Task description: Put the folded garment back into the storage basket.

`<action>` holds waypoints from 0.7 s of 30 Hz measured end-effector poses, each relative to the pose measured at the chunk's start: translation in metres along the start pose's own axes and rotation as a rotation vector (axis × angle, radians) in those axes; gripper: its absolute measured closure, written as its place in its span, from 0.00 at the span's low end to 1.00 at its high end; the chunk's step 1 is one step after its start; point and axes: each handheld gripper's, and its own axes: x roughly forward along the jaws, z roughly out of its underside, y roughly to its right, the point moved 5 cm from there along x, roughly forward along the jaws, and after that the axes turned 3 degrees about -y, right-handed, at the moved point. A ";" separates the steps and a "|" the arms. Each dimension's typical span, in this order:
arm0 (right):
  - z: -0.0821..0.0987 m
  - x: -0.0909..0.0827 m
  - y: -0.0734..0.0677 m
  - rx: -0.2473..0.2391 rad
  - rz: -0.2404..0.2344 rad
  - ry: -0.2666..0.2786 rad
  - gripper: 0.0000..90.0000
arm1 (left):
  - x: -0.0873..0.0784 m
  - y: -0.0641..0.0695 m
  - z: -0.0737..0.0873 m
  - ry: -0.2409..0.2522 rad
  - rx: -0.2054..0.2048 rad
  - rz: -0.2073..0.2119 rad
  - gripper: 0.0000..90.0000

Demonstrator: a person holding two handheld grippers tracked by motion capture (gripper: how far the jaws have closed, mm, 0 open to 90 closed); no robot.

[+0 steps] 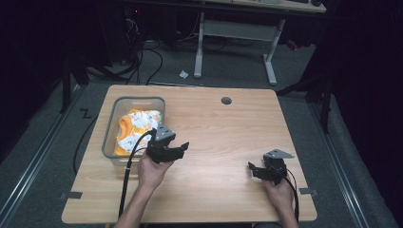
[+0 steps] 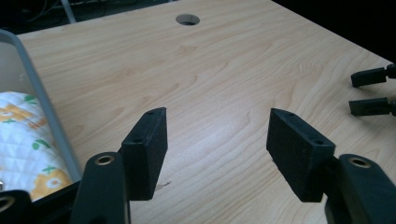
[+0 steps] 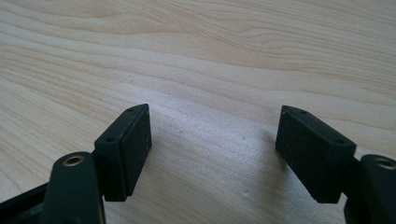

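Wooden table [image 1: 223, 137] occupying most of the high view, lying bare across its middle and right half. Cable hole [image 1: 226, 100] sitting toward twelve o'clock on the tabletop.

Grey bin [image 1: 110, 130] standing at about nine o'clock on the table, near the left edge. Bundle of white cloth with orange and green print [image 1: 135, 127] lying inside the bin, crumpled, filling most of it; the same cloth [image 2: 28, 135] showing at the left of the left gripper view, behind the bin wall [image 2: 44, 105].

Left gripper [image 1: 177, 151] being held in the left hand [image 1: 153, 172] just beside the bin's near right corner, at about eight o'clock from the table's centre, pointing toward three o'clock. Jaws standing apart, gripping nothing, bare wood showing between them in the left gripper view [image 2: 217, 140]. Not touching the bin or the cloth.

Right gripper [image 1: 253, 169] being held in the right hand [image 1: 280, 192] at about four o'clock, near the front edge, well apart from the bin. Jaws standing apart over bare tabletop in the right gripper view [image 3: 212, 140], clamping nothing. Its tips [image 2: 371, 91] also appearing at three o'clock in the left gripper view.
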 end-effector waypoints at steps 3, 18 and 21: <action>0.000 0.000 0.000 0.000 0.001 0.001 0.30 | 0.004 0.003 0.003 -0.007 0.000 0.010 0.43; 0.000 0.000 0.000 0.000 0.000 0.000 0.30 | 0.030 0.016 0.024 -0.049 -0.018 0.034 0.43; 0.000 0.000 0.000 0.000 0.001 0.001 0.30 | 0.035 0.017 0.030 -0.060 -0.025 0.030 0.43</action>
